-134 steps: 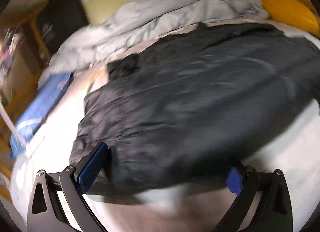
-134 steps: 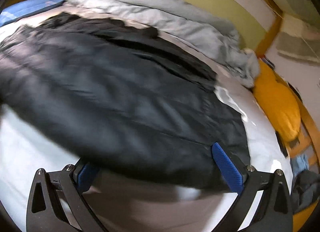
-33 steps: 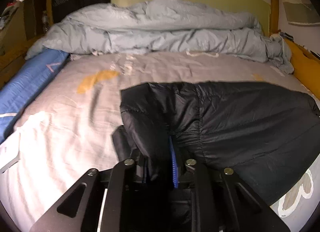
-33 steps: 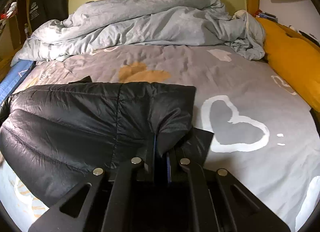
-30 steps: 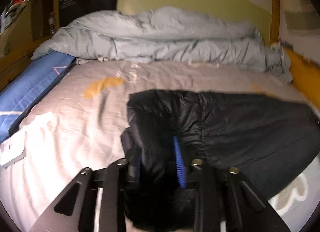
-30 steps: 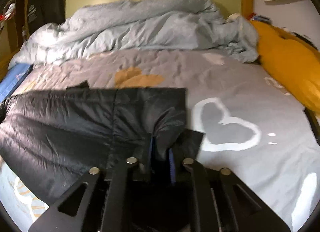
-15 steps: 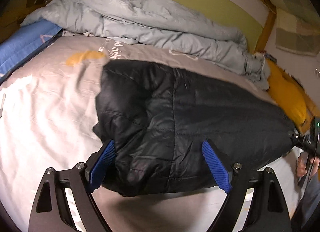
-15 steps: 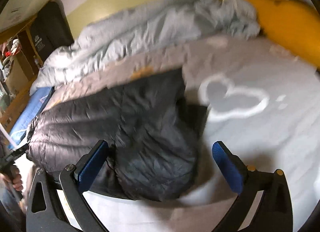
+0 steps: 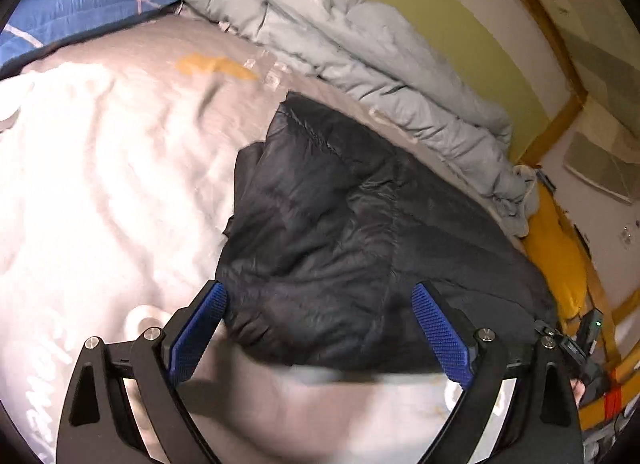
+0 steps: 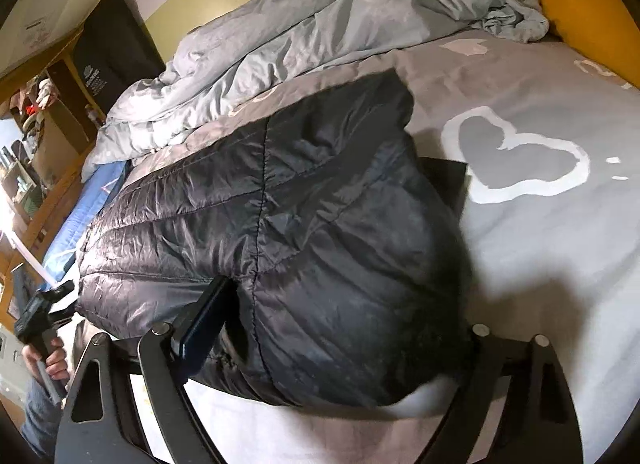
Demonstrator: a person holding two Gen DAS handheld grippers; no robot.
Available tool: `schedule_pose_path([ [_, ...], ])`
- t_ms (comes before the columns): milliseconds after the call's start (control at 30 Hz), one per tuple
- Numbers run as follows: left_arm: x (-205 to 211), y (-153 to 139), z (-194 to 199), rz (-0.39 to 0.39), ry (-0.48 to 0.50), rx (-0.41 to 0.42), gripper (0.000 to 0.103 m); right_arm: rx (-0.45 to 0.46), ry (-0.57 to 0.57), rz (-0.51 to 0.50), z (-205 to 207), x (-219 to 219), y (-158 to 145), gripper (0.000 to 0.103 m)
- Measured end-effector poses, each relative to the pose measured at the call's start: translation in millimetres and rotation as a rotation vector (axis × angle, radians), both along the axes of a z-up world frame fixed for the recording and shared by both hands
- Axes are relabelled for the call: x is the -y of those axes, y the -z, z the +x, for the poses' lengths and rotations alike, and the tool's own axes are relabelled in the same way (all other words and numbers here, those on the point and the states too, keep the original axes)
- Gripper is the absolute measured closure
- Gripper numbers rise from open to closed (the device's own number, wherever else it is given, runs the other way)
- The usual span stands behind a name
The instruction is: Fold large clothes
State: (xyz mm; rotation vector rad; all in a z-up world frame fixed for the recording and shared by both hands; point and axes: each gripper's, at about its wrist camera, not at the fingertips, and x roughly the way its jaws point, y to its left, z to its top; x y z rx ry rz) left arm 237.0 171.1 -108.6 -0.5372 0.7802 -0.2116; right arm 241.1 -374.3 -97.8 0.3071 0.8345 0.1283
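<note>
With the black puffer jacket (image 9: 360,232) doubled over on the bed (image 9: 100,184), we hover both claws, left claw (image 9: 320,328) and right claw (image 10: 328,348), spread wide and empty, over its near edge, with further folds likely left.

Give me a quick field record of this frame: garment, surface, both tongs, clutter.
garment: black puffy jacket, folded into a bundle, lying on the bed
surface: grey bedsheet with a white heart outline
left tongs: open, empty, blue pads straddling the jacket's near edge
right tongs: open, near the jacket's near edge, right pad hidden by it
clutter: grey duvet bunched at the headboard; yellow pillow; blue mat
</note>
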Motion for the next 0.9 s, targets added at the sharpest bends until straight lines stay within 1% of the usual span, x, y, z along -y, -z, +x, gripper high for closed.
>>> schedule_pose_path([
  [33,-0.3,-1.3,-0.4,0.017,0.005,-0.002,0.008,0.001,0.012,-0.004,-0.7,0.6,-2.7,0.015],
  [67,0.3,0.6,2.1,0.018,0.005,-0.014,0.008,0.001,0.027,-0.009,-2.3,1.1,-5.3,0.015],
  [167,6.9,27.8,21.6,-0.103,0.071,-0.114,0.007,-0.017,0.042,-0.016,-6.4,2.1,-8.7,0.014],
  [200,10.8,29.0,24.2,-0.082,0.066,-0.093,0.006,-0.022,0.034,-0.005,-5.8,1.7,-7.4,0.014],
  [233,21.0,25.7,26.9,-0.035,0.093,-0.050,0.005,-0.029,0.030,0.003,-3.6,1.3,-4.8,0.014],
  [267,29.0,26.2,30.4,-0.021,0.132,-0.044,0.005,-0.036,0.034,0.011,-2.3,2.4,-1.4,0.013],
  [300,32.4,26.7,30.9,-0.015,0.138,-0.036,0.007,-0.040,0.038,0.025,-0.1,3.2,1.8,0.013],
  [333,34.1,25.7,28.9,-0.011,0.123,-0.012,0.022,-0.044,0.040,0.053,1.9,4.7,5.4,0.012],
  [367,33.5,24.8,27.4,-0.021,0.120,-0.001,0.034,-0.047,0.039,0.076,3.7,5.6,8.6,0.012],
  [400,32.1,23.6,24.5,-0.042,0.116,0.014,0.058,-0.040,0.041,0.088,4.4,6.1,9.4,0.020],
  [433,30.1,20.7,19.4,-0.071,0.117,0.033,0.071,-0.028,0.031,0.094,4.1,5.1,7.7,0.039],
  [467,31.9,12.3,11.6,-0.067,0.117,0.052,0.075,-0.015,0.022,0.098,2.1,3.3,5.0,0.050],
  [500,36.2,3.2,3.9,-0.025,0.122,0.066,0.079,0.007,0.023,0.096,-2.4,1.5,-2.4,0.069],
  [533,42.1,-7.5,-7.1,0.037,0.127,0.079,0.080,0.020,0.020,0.105,-7.7,-0.3,-9.9,0.076],
  [567,46.8,-16.8,-16.5,0.078,0.135,0.090,0.080,0.034,0.019,0.116,-13.5,-2.2,-17.8,0.078],
  [600,48.5,-25.0,-28.0,0.094,0.146,0.107,0.081,0.059,0.021,0.121,-23.2,-4.7,-28.8,0.079],
  [633,46.4,-36.5,-45.6,0.090,0.164,0.141,0.081,0.088,0.024,0.109,-36.7,-8.3,-39.7,0.080],
  [667,44.3,-42.8,-58.7,0.088,0.175,0.158,0.081,0.110,0.030,0.086,-50.8,-12.0,-48.2,0.080],
  [733,42.6,-48.3,-80.4,0.091,0.185,0.155,0.080,0.134,0.043,0.042,-81.1,-18.4,-59.8,0.079],
  [767,43.3,-47.7,-87.3,0.106,0.190,0.144,0.077,0.143,0.046,0.033,-93.1,-20.7,-62.2,0.079],
  [800,46.7,-46.5,-92.9,0.137,0.194,0.131,0.070,0.145,0.051,0.004,-106.3,-25.1,-61.5,0.077],
  [833,50.8,-43.0,-101.1,0.217,0.167,0.121,0.053,0.138,0.056,-0.042,-112.0,-29.2,-59.1,0.073],
  [867,50.5,-40.2,-106.2,0.263,0.145,0.119,0.042,0.123,0.059,-0.127,-116.1,-36.3,-53.3,0.070],
  [900,51.5,-38.3,-112.8,0.352,0.082,0.120,0.024,0.114,0.066,-0.193,-117.9,-41.1,-47.8,0.065],
])
